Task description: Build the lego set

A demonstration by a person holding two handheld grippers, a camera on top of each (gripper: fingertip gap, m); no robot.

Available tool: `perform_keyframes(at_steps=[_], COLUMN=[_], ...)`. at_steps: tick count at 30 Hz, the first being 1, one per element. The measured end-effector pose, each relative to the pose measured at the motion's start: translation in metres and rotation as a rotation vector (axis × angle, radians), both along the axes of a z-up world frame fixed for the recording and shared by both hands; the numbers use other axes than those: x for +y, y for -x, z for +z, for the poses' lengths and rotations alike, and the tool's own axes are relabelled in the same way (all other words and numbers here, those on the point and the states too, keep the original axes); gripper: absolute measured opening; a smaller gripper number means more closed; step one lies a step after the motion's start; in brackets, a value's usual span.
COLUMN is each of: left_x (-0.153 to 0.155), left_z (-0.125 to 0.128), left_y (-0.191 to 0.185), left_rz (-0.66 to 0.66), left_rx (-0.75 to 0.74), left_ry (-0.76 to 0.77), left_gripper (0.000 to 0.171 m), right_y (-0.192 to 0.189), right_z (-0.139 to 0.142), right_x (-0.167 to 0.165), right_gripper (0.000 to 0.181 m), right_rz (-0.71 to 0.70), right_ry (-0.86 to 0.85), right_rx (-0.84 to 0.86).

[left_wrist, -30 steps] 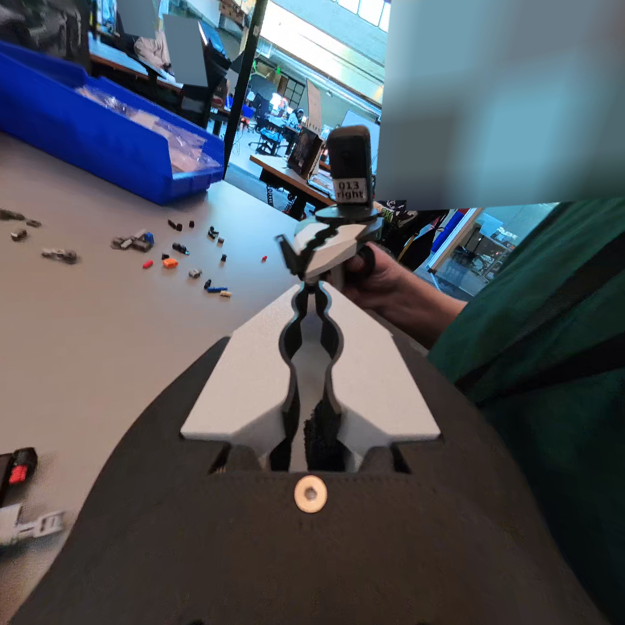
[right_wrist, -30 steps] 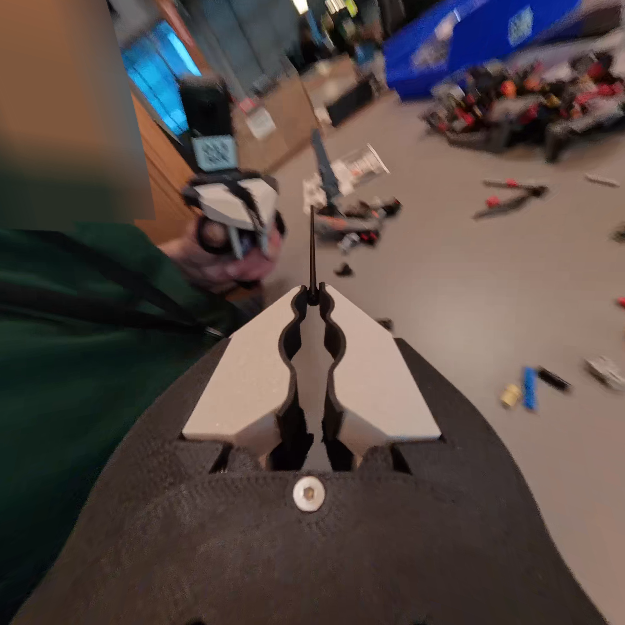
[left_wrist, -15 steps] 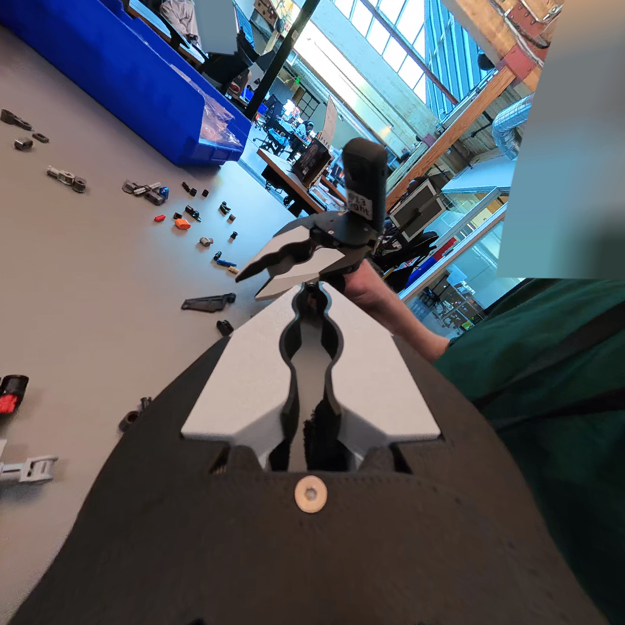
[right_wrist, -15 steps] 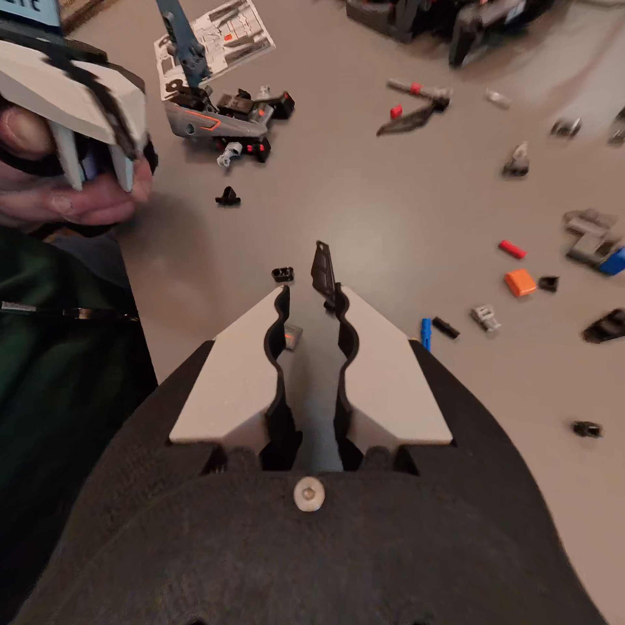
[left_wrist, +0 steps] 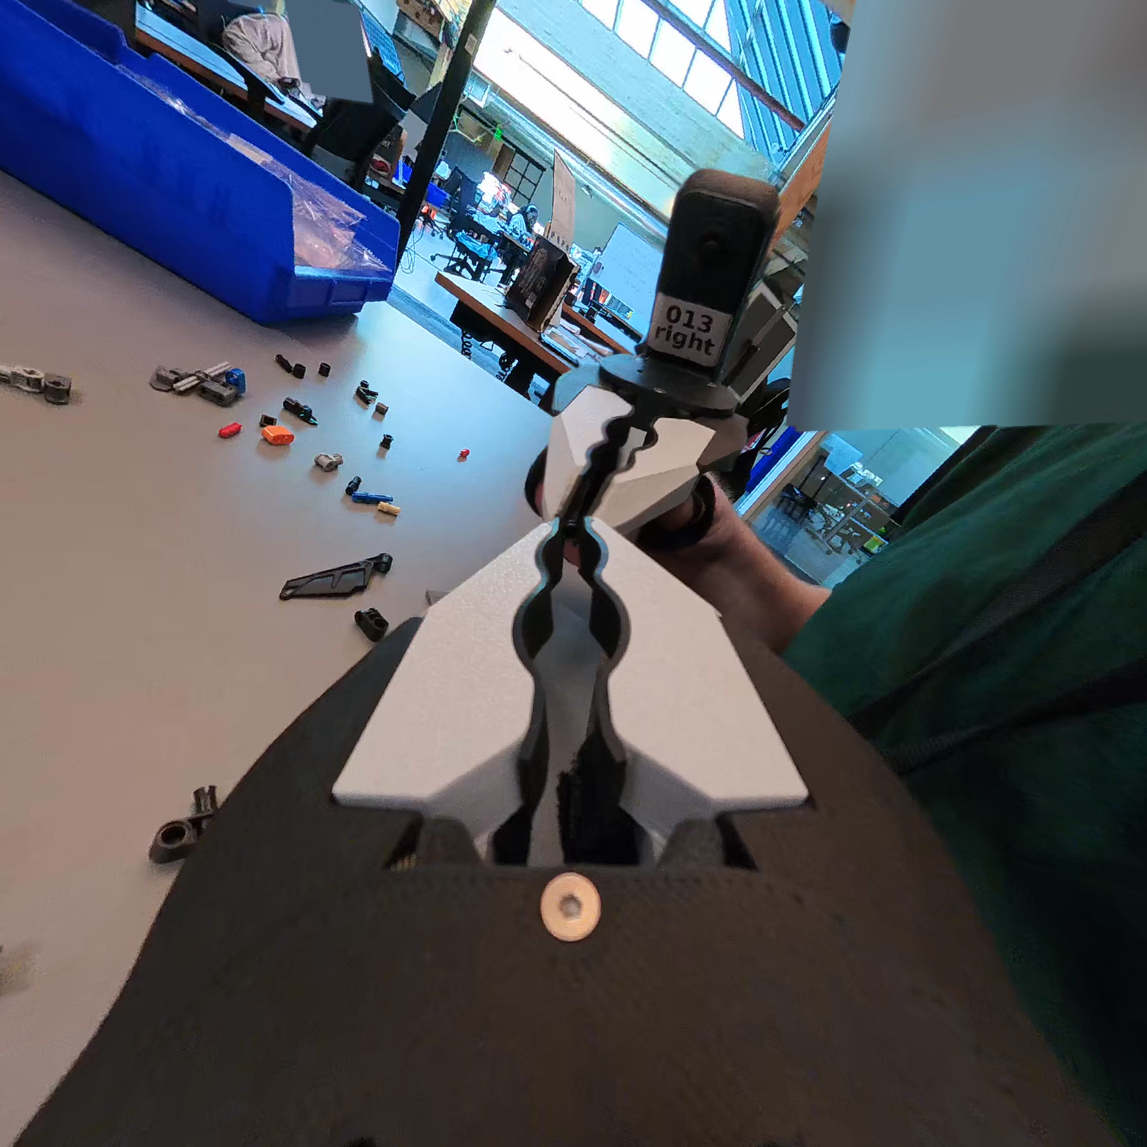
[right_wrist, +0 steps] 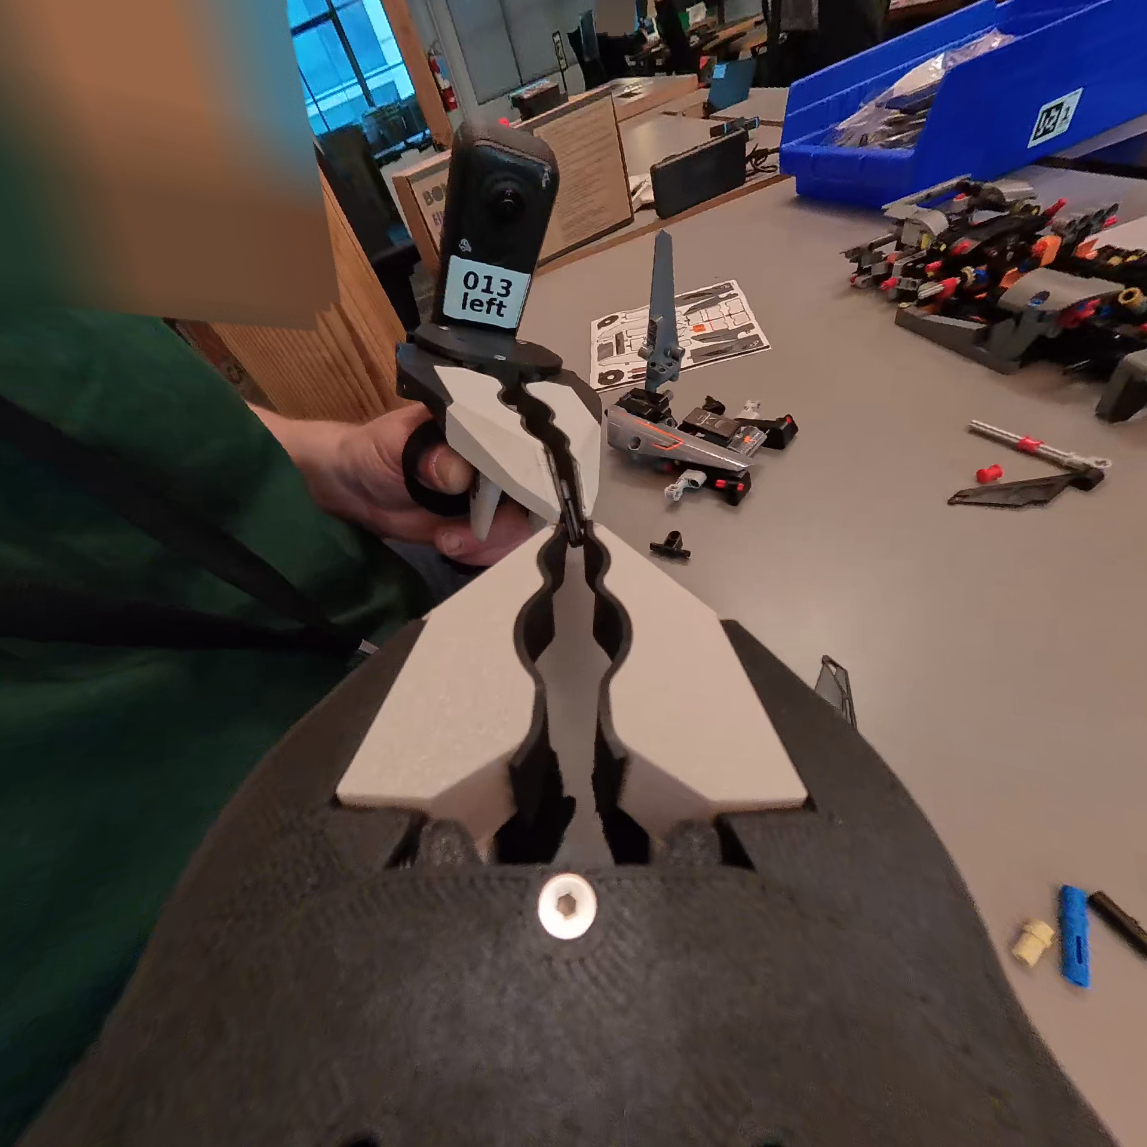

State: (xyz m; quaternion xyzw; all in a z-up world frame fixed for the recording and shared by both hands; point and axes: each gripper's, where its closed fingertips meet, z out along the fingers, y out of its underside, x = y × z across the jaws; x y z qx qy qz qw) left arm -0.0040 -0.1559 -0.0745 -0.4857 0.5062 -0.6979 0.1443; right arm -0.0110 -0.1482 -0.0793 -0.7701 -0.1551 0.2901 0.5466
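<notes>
My left gripper [left_wrist: 570, 532] and my right gripper [right_wrist: 574, 539] meet tip to tip in the air above the table's near edge. Both have their jaws closed on a small thin black lego piece [right_wrist: 566, 496]; most of it is hidden between the pads. The right gripper [left_wrist: 570, 515] faces me in the left wrist view, and the left gripper [right_wrist: 574, 521] faces me in the right wrist view. A flat black blade piece [left_wrist: 338, 577] lies on the grey table beside them, and its tip [right_wrist: 835, 686] shows past my right gripper's body. A partly built grey, black and orange model [right_wrist: 676, 440] with an upright blue-grey blade [right_wrist: 661, 298] stands beyond.
A sticker sheet [right_wrist: 714, 323] lies behind the small model. A large dark model [right_wrist: 1005, 273] and a blue bin [right_wrist: 931, 124] sit at the far right. Another blue bin [left_wrist: 186, 186] stands far left. Loose small pieces, one orange [left_wrist: 276, 434], are scattered about. A person in green holds both grippers. The grippers are tip to tip, or close to it.
My right gripper opened and dropped the black blade piece on the table, then rose and shut at the tips of my left gripper. The left gripper stayed shut.
</notes>
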Motion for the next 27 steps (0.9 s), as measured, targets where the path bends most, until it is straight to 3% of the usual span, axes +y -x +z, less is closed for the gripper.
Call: perform_keyframes(at_steps=[7,15,21,27], left_x=[-0.007,0.001,0.019,0.013], left_z=[-0.002,-0.02,-0.047,-0.071], left_y=[0.001,0.007,0.004,-0.018], left_rz=[-0.025,0.036,0.15,0.136], left_rx=[0.01,0.093,0.218,0.324], left_ry=[0.012,-0.119,-0.363,-0.546], left_gripper=[0.003,0.018,0.025,0.032], right_y=[0.001,-0.021,-0.036,-0.052], right_z=[-0.003,-0.023,-0.03,-0.036], right_x=[-0.007,-0.017,-0.017,-0.021], right_gripper=[0.002,0.002,0.001,0.001], right_rz=[-0.003,-0.086,-0.122,-0.175], right_ry=[-0.001,0.051,0.059,0.068], right_rx=[-0.017,-0.06,-0.096,-0.158])
